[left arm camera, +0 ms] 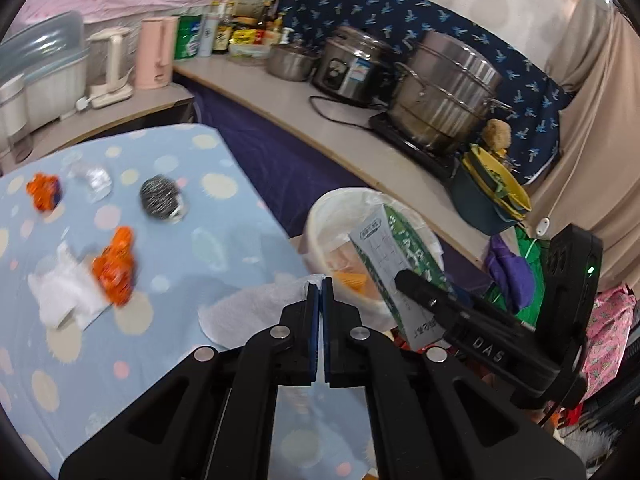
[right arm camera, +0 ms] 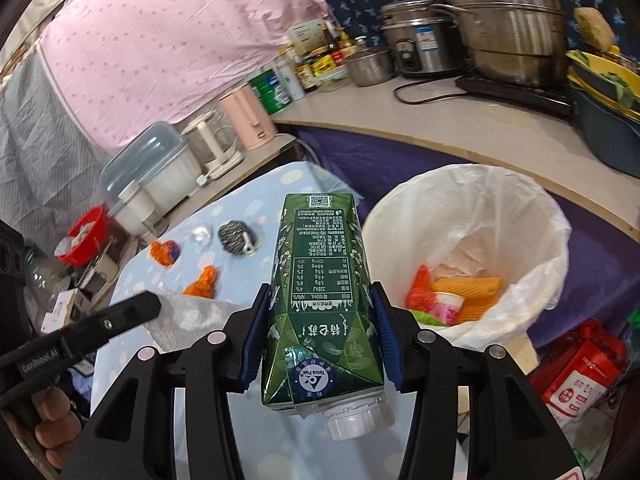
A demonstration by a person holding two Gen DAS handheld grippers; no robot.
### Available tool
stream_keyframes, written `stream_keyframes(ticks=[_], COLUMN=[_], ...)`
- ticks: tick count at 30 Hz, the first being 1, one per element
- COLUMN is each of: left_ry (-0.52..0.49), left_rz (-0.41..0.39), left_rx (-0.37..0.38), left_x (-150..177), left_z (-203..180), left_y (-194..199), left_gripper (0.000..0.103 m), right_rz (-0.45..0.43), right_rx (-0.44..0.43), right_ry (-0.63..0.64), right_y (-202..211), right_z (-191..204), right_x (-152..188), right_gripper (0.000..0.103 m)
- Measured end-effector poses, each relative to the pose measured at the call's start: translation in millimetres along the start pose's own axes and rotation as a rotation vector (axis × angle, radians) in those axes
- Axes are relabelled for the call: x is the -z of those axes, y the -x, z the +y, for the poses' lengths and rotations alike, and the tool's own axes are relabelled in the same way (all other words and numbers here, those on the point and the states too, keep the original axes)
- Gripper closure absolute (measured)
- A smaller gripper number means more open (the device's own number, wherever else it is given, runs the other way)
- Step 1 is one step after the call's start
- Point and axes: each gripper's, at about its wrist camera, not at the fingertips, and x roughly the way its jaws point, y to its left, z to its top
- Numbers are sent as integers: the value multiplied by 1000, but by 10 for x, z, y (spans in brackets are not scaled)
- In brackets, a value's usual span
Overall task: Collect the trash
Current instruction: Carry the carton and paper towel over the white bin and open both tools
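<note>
My right gripper (right arm camera: 320, 320) is shut on a green drink carton (right arm camera: 320, 276), white cap toward the camera, held just left of the white-lined trash bin (right arm camera: 532, 240). The bin holds orange and red wrappers. In the left wrist view the carton (left arm camera: 396, 256) hangs over the bin (left arm camera: 320, 220). My left gripper (left arm camera: 321, 284) is shut on a white tissue (left arm camera: 248, 308) at the table's edge by the bin. On the blue dotted tablecloth (left arm camera: 168, 240) lie two orange wrappers (left arm camera: 116, 268), a steel scourer (left arm camera: 160, 198), clear plastic (left arm camera: 90, 176) and a white wrapper (left arm camera: 60, 292).
A counter (left arm camera: 320, 120) behind carries steel pots (left arm camera: 444, 88), a rice cooker, bottles and kettles. Stacked bowls (left arm camera: 492, 192) sit at its right end. Bags and cloth (right arm camera: 576, 376) lie on the floor right of the bin. A red bowl (right arm camera: 84, 236) stands left of the table.
</note>
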Motion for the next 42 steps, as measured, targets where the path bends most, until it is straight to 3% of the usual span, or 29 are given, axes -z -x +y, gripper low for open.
stream_keyframes(ticks=[9,17,28,37,39,40,42], left_ry=[-89,-154,-164,-123,-114,-112,-109], left_rz=[-31,-40,-1,12,4,-5,-26], left_rx=[85,124,113,107,103,95,76], left_x=[-396,-621,-727,-719,-714,-712,-710], left_z=[-565,-933,-1074,-997,-977,-969,-958], left_y=[-247,-585,-1102,-1292,-1297,-1293,-1276], left_gripper=[102,102,102,101,93,79,61], right_rz=[-36,-10,25,9,-6,-14,-29], right_rx=[91,177,222,230,227,224,220], right_ry=[-110,-188,-238,-238,-243,-246,-252], right_y=[149,69,-174,-255,-235,-217,-174], right_z=[-518,-873,-1158,-1186,-1184,-1179,-1166], right_x=[-139,-257,-339,-410,-439,-458,-489], right_gripper=[56,56,56,54,54,54,49])
